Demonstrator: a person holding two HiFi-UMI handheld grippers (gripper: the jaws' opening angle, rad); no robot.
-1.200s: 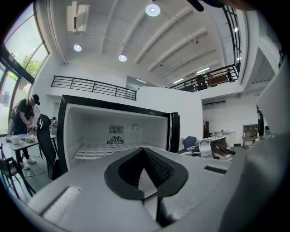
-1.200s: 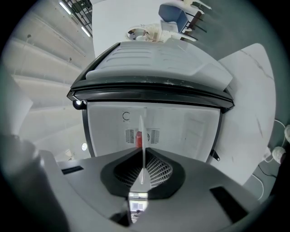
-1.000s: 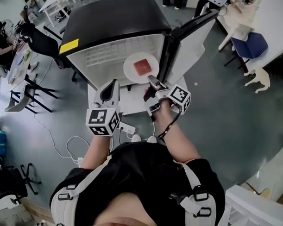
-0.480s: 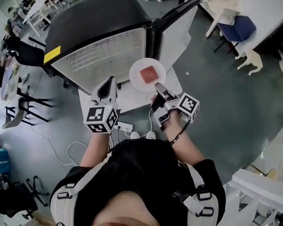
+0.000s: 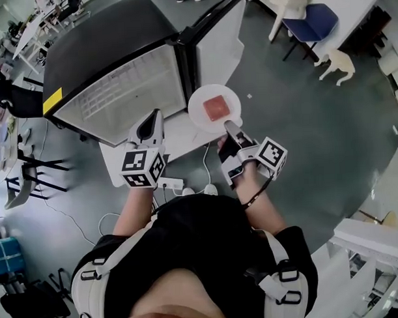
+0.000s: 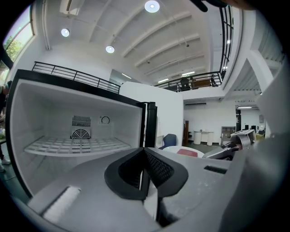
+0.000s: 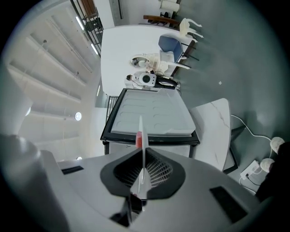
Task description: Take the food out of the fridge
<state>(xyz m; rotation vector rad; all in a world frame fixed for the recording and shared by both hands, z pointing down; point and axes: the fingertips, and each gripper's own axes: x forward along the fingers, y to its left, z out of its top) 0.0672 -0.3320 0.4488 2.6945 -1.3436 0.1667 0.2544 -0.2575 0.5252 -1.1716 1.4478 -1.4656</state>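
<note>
A white plate carrying a red square of food hangs outside the open fridge, just in front of its open door. My right gripper is shut on the plate's near rim. In the right gripper view the plate shows edge-on between the pads, with the red food on its left side. My left gripper is shut with nothing in it, pointing at the fridge opening. In the left gripper view the fridge's wire shelf is bare and the plate shows at the right.
The fridge stands on a low white platform. A power strip with cables lies on the floor by my feet. A blue chair and a white table stand at the upper right. Black chairs are at the left.
The plate of food has come out of the fridge and moved right, clear of the opening, held by my right gripper. My left gripper has drawn back a little from the fridge.
</note>
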